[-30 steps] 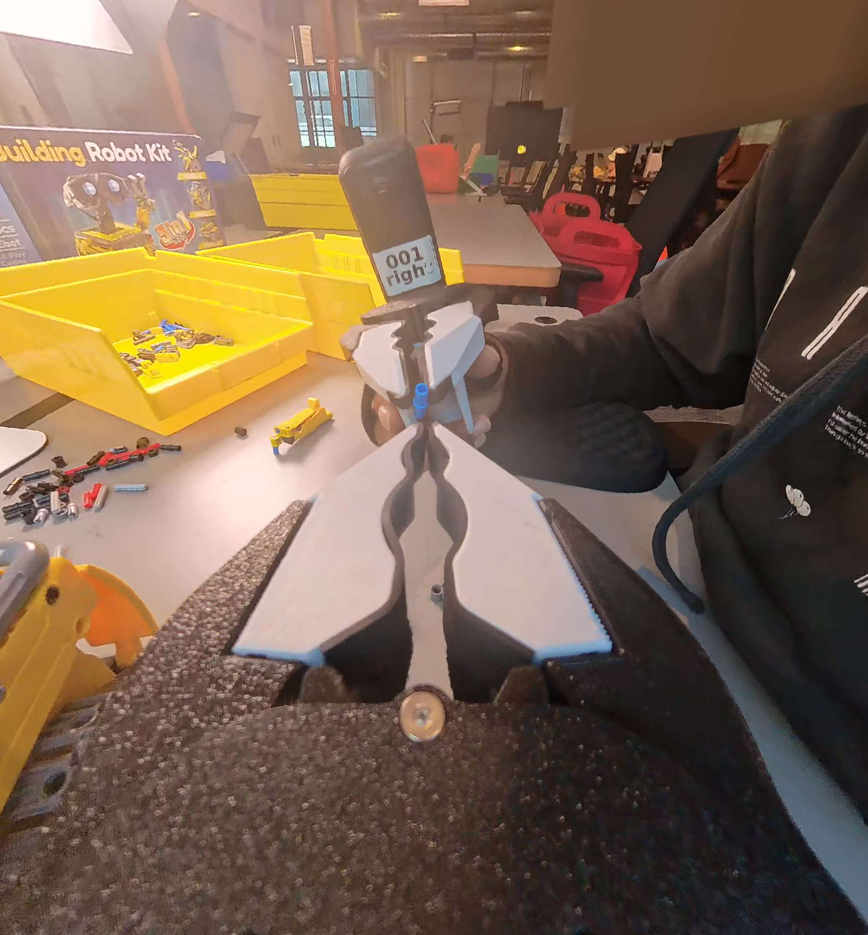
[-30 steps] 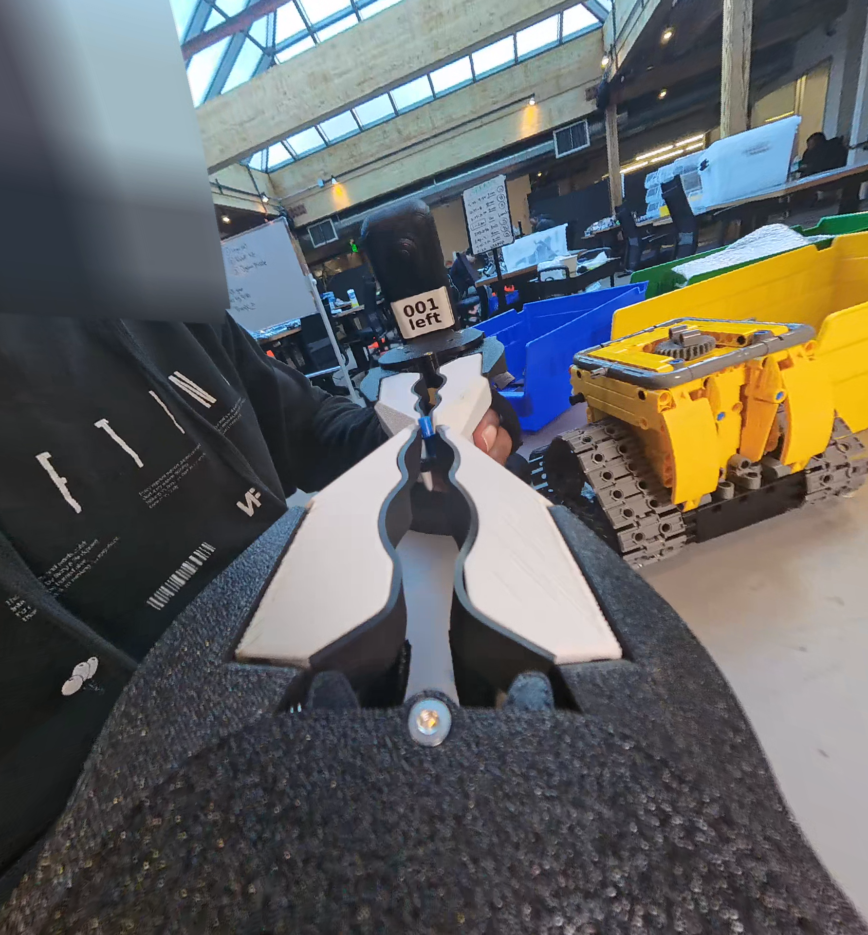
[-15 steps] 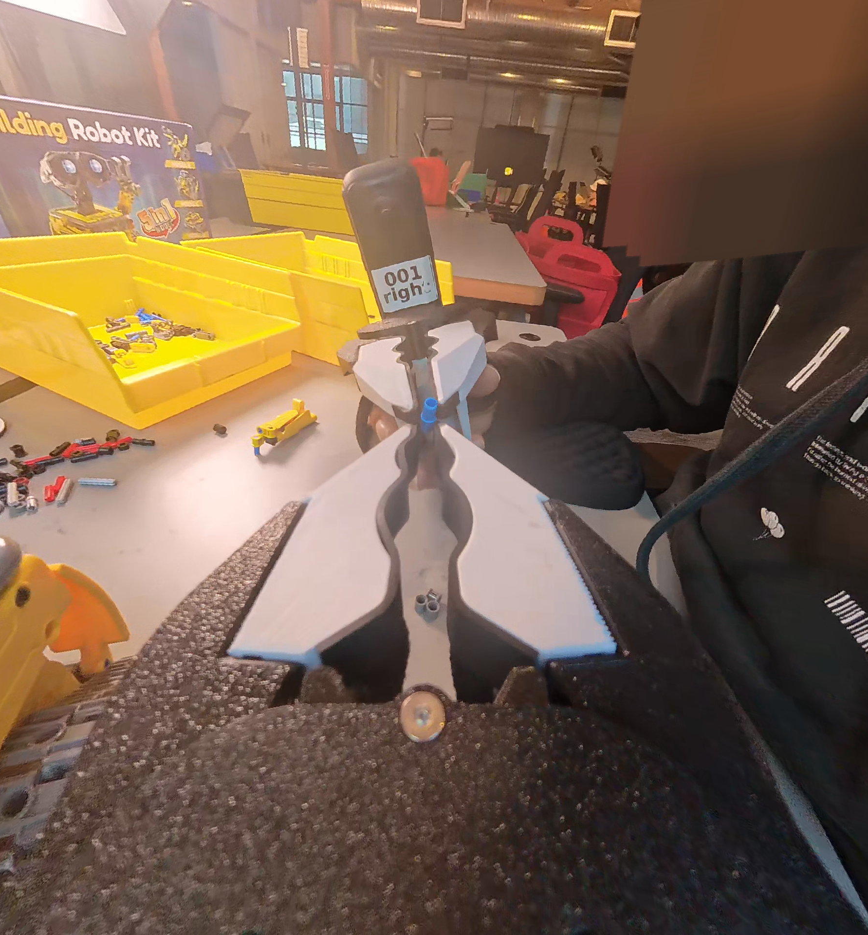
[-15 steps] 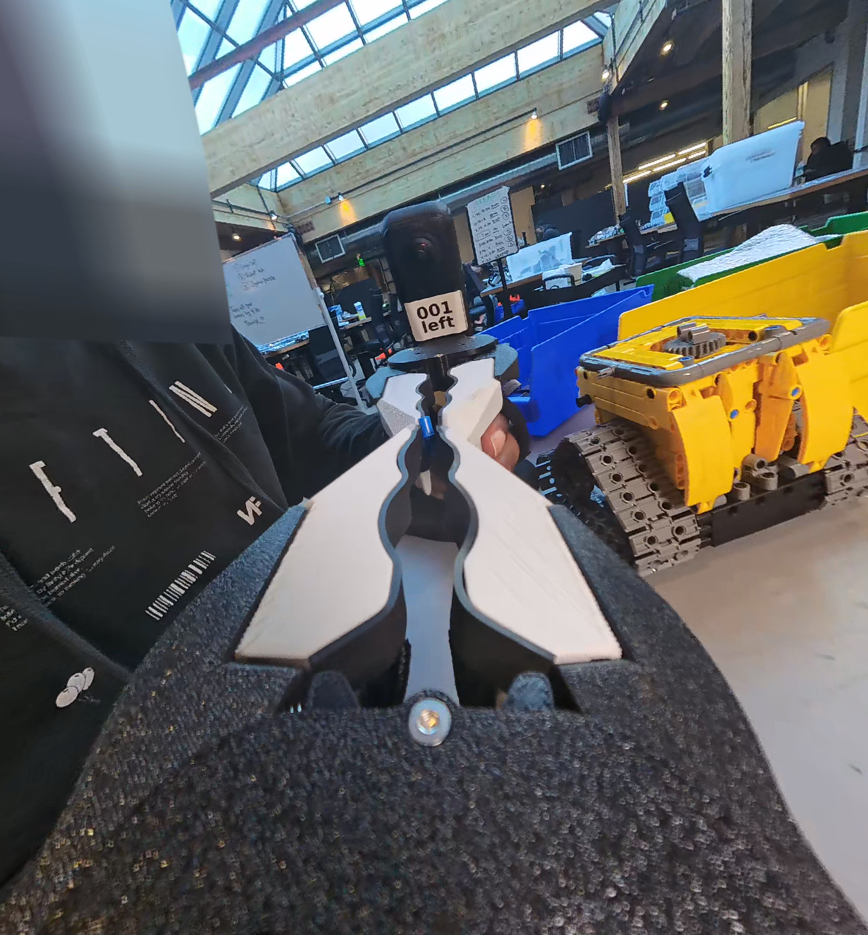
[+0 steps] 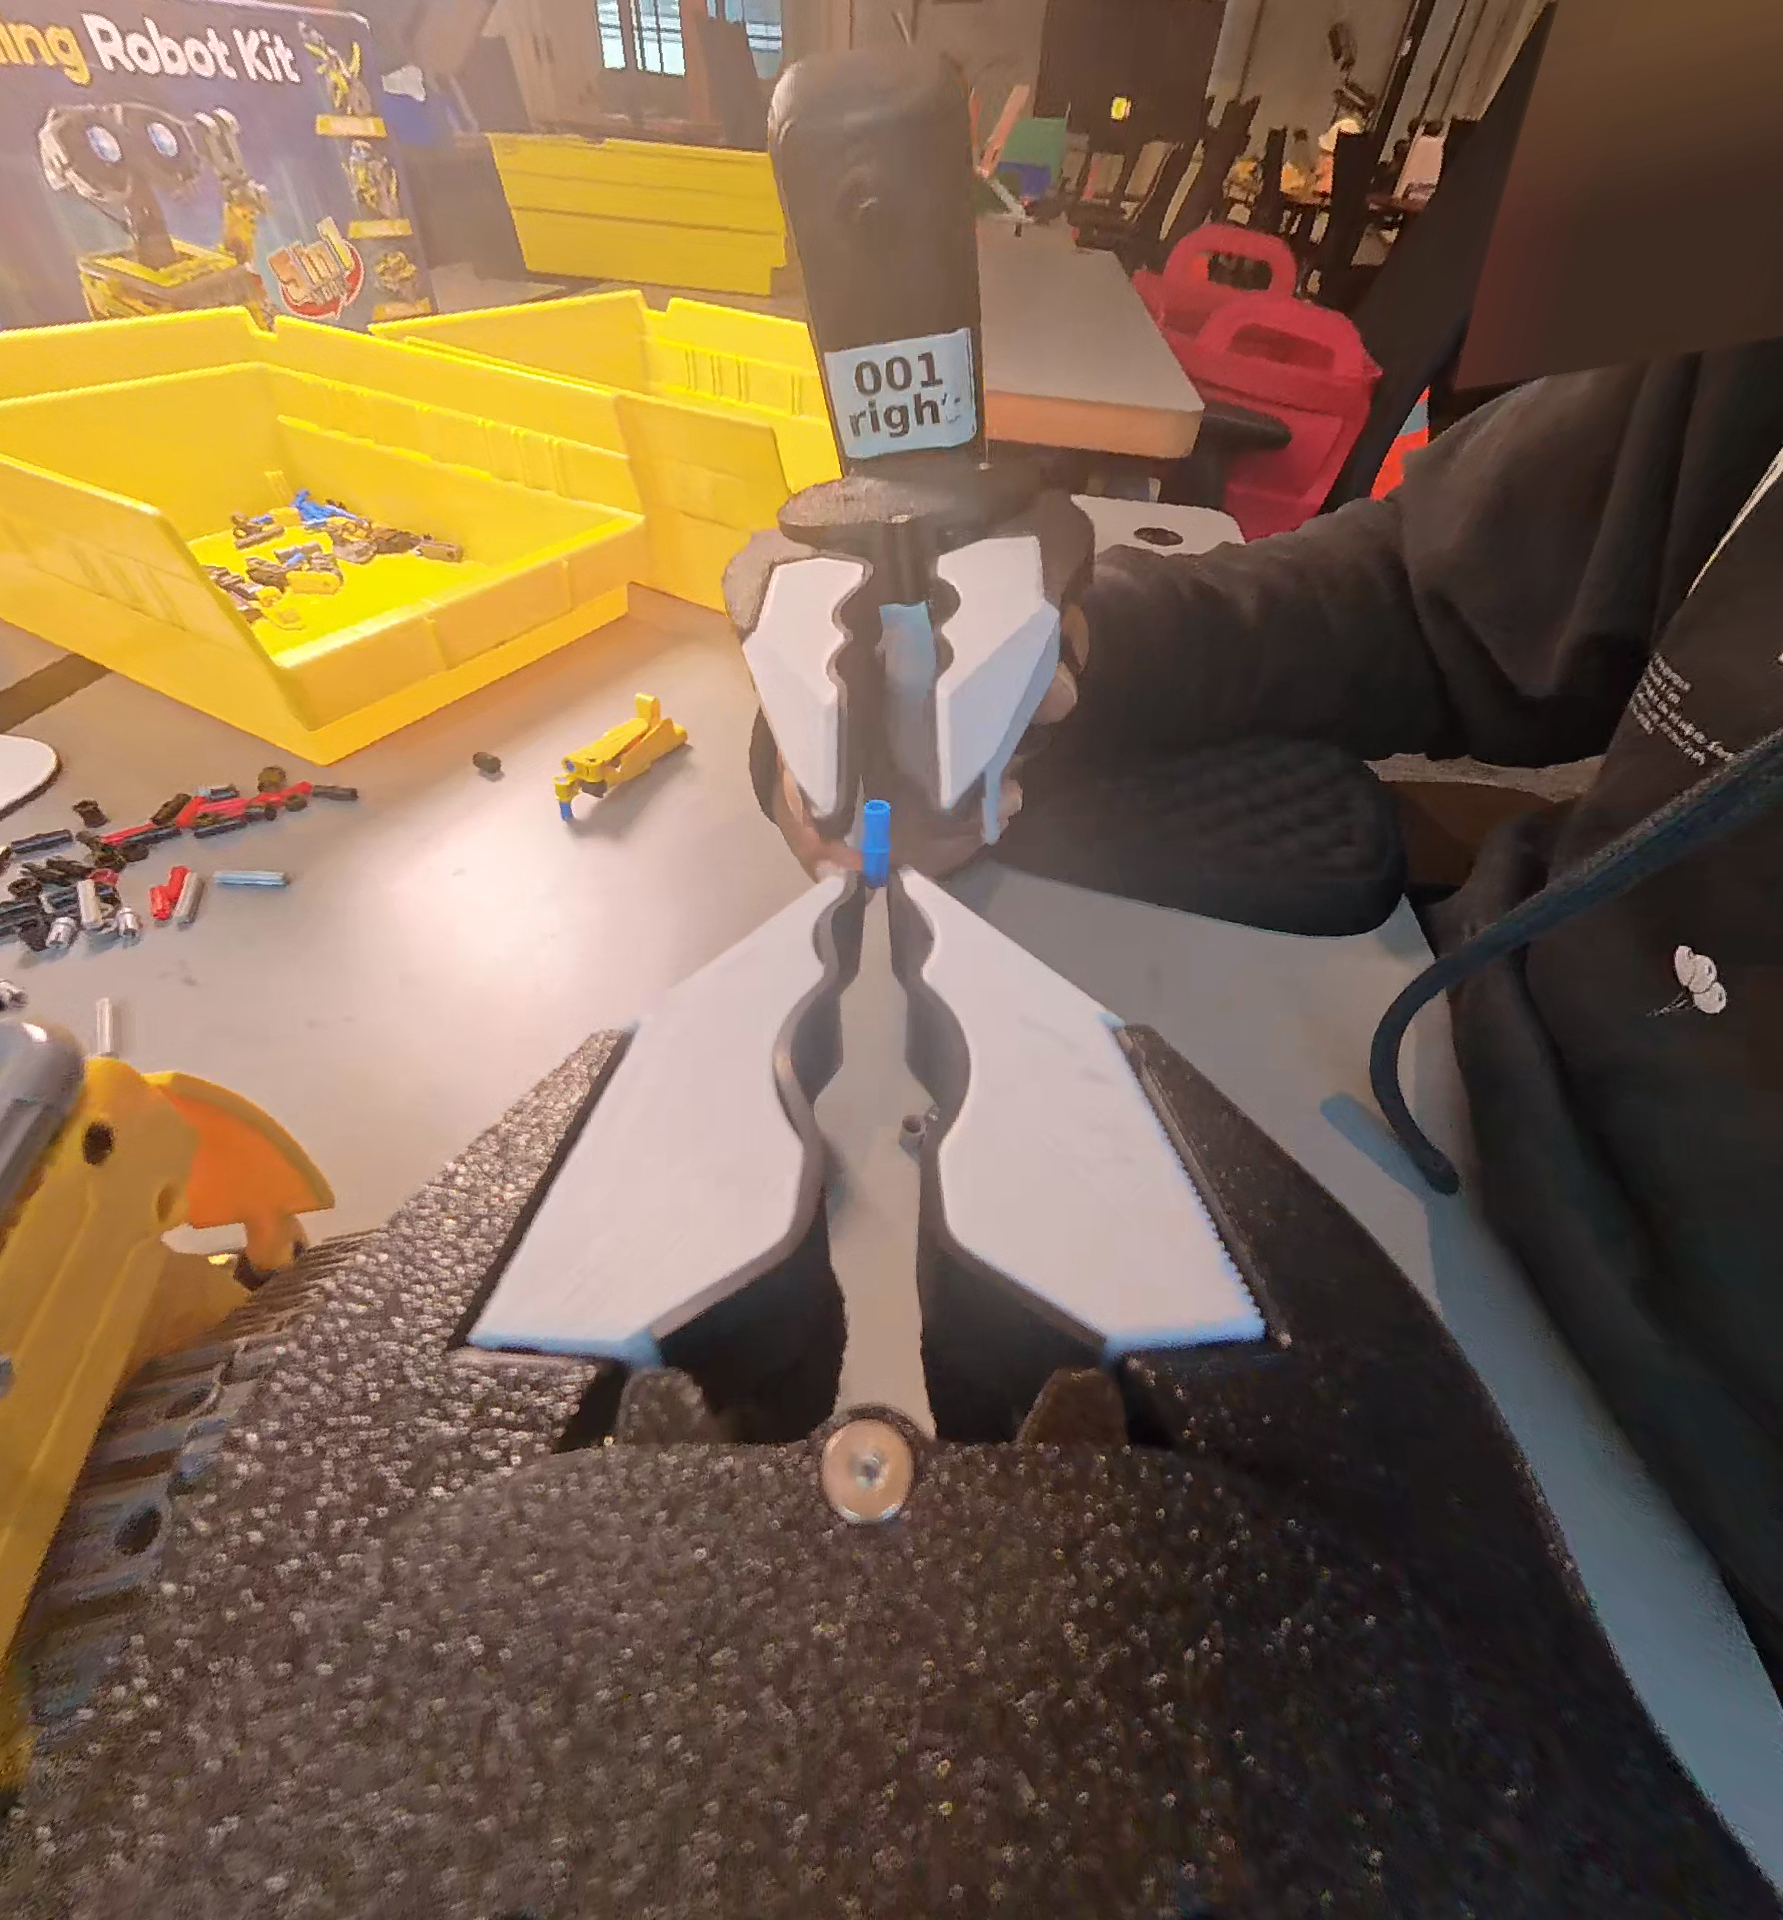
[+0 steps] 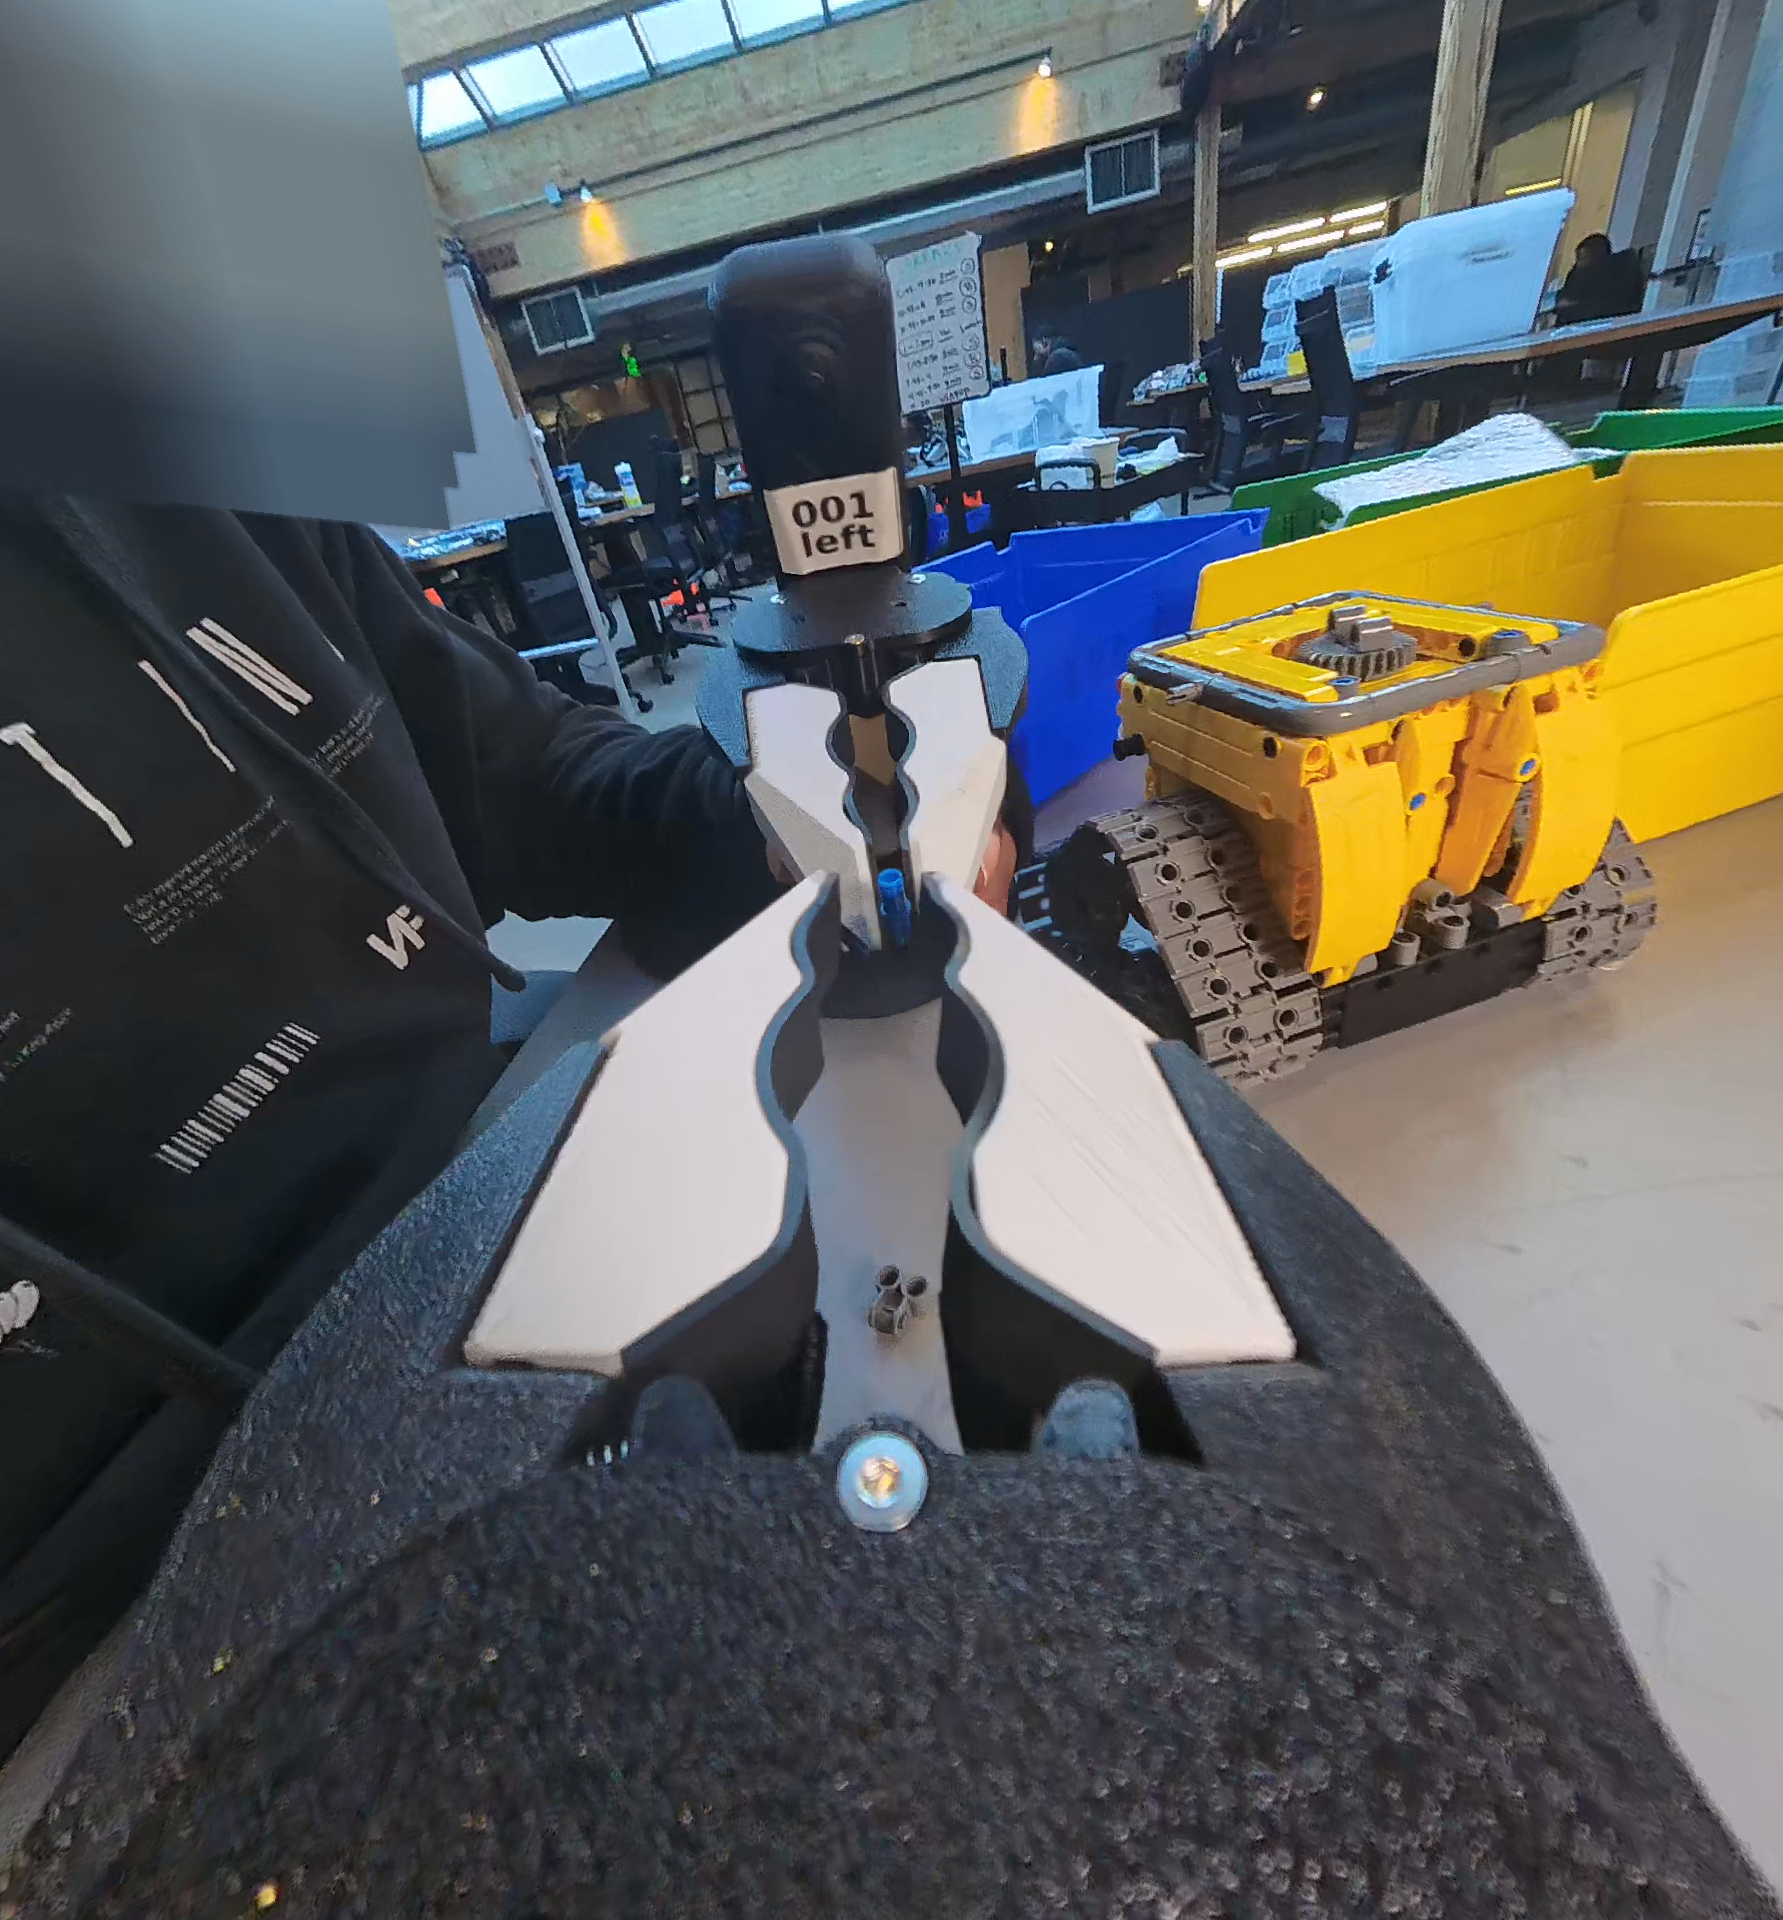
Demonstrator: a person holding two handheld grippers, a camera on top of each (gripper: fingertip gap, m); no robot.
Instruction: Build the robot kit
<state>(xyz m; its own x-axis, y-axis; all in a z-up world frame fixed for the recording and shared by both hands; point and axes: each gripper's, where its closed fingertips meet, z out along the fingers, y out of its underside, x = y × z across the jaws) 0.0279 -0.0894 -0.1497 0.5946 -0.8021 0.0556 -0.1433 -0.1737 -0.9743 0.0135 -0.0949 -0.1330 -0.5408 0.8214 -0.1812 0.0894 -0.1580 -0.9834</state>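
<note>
The left gripper [image 5: 869, 883] was seen with its fingers drawn together at the tips, pinching the lower end of a small blue connector pin [image 5: 874, 828], which stood upright out of the tips. Facing it, the right gripper [image 6: 874, 894] was spread apart at the tips, with clear space between them; the blue pin and the left gripper's tips lay in that gap, untouched by either of the right fingers. In the left wrist view the right gripper's tips hung just above the pin's top. A small grey connector piece [image 6: 897, 1299] lay on the table [image 6: 1541, 1195] beneath the right gripper. A yellow tracked robot model [image 6: 1365, 821] stood on the table near the grippers, before a yellow bin [image 6: 1718, 623] and a blue bin [image 6: 1074, 613]. On the other side, loose black, red and grey pins [image 5: 108, 862] were scattered on the table, a small yellow assembly [image 5: 617, 753] lay by them, and a yellow parts tray [image 5: 139, 561] held more pieces, with a kit box [image 5: 160, 156] standing behind it.
</note>
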